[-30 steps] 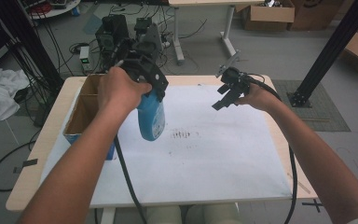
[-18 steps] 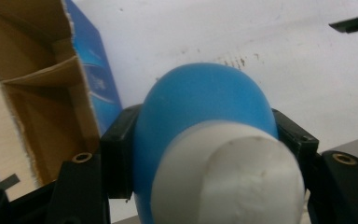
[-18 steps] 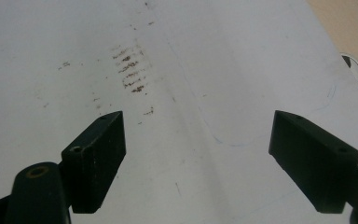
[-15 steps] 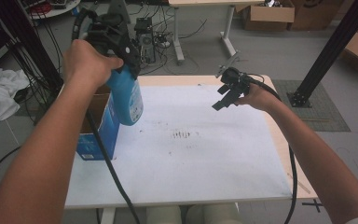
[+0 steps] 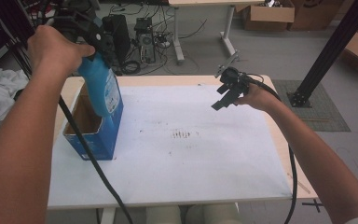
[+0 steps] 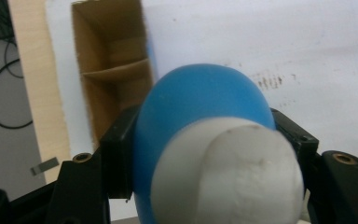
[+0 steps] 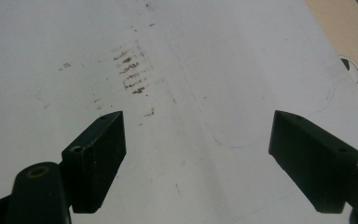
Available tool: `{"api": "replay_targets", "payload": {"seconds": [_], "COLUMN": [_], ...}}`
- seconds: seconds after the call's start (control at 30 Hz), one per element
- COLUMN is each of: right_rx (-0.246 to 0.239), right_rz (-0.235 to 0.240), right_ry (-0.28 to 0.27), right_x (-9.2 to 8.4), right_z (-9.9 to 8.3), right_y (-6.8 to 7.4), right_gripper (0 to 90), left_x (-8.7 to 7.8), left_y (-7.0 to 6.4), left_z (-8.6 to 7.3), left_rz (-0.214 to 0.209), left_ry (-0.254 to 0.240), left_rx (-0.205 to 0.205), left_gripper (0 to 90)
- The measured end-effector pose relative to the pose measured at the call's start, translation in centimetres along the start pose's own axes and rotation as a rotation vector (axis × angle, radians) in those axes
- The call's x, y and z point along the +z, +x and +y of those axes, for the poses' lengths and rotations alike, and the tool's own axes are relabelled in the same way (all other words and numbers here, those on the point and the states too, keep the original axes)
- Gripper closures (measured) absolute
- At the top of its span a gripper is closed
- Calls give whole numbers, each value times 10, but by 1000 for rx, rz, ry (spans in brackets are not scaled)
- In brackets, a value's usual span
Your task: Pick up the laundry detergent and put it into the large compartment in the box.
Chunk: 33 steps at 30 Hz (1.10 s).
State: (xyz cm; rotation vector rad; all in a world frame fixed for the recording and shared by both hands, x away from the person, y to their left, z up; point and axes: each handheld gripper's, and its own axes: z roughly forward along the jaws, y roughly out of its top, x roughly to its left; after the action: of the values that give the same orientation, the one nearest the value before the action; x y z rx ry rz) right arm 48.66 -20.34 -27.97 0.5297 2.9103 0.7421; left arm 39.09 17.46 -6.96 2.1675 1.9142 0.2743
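The right gripper [image 7: 196,158] has its black jaws wide apart above the white sheet [image 7: 223,56] — brown smudges [image 7: 129,73] lie ahead.

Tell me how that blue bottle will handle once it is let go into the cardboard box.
The blue bottle looks like rigid plastic, since the left gripper clamps its rounded body without visibly denting it. Smooth curved sides could slip. Tall and narrow, it may tip, though the divided cardboard box would probably keep it upright.

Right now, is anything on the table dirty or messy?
Yes. The white sheet has a patch of small brown smudges near its middle, like rubbed-in dirt. Nothing looks spilled: the left gripper holds the blue bottle above the open cardboard box.
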Motion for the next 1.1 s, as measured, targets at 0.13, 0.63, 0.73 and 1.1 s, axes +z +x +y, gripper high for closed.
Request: {"api": "replay_targets", "payload": {"seconds": [0.13, 0.63, 0.73, 1.1], "right_rx": [1, 4, 9, 19], "right_rz": [-3, -9, -11, -21], "right_ry": [0, 5, 6, 4], "right_x": [0, 1, 1, -3], "right_z": [0, 1, 1, -2], "right_y": [0, 0, 0, -2], "right_gripper": [187, 189, 189, 188], "left_x": [-3, 9, 16, 45], "left_y": [11, 43, 46, 59], "left_z": [0, -2, -2, -5], "left_rz": [17, 78, 89, 91], "left_ry": [-19, -30, -22, -20], "left_rx": [-23, -64, -57, -64], "left_gripper": [379, 380, 380, 380]}}
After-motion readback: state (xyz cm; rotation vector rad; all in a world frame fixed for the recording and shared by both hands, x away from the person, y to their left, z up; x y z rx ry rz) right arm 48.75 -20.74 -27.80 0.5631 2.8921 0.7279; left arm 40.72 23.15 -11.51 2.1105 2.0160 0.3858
